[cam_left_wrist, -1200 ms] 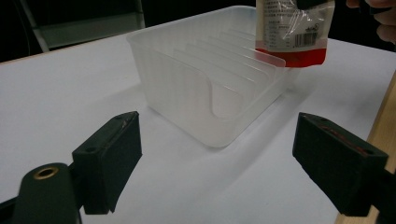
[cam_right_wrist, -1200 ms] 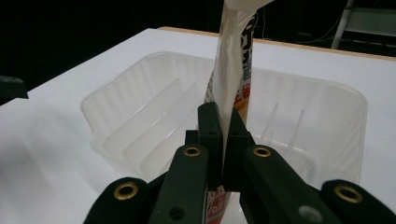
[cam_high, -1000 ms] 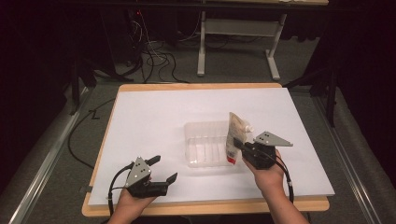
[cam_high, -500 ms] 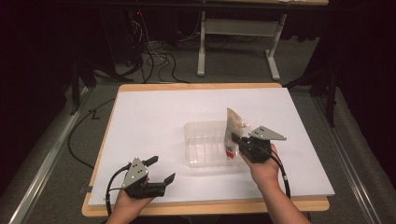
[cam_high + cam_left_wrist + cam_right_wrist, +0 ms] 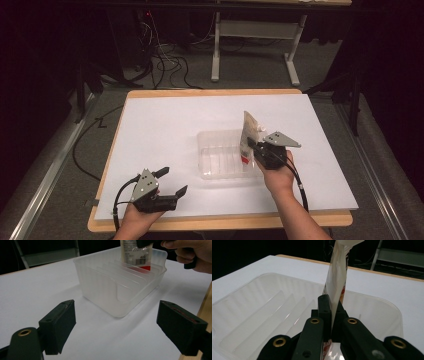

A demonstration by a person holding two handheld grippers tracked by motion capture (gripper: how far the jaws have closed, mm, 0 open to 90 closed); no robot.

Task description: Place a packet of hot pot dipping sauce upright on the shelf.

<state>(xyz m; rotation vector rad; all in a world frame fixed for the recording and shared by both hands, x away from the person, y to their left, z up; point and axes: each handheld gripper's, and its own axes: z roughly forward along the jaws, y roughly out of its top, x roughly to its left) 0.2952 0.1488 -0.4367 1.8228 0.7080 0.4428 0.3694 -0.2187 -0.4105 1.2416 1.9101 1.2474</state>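
Observation:
A clear plastic bin with ribbed dividers sits mid-table; it also shows in the left gripper view as the bin and in the right gripper view as the bin. My right gripper is shut on a flat printed pouch, held upright over the bin's right end. The pouch rises from between the jaws, and the pouch has its lower end inside the bin. My left gripper rests open near the front left edge, nothing between its jaws; the left gripper faces the bin.
The bin stands on a white sheet over a wooden table. Cables and a desk frame lie on the floor beyond the far edge. Open white surface lies left and behind the bin.
My right gripper has carried the pouch a little leftward and slightly down over the bin's right end. The left hand has kept still.

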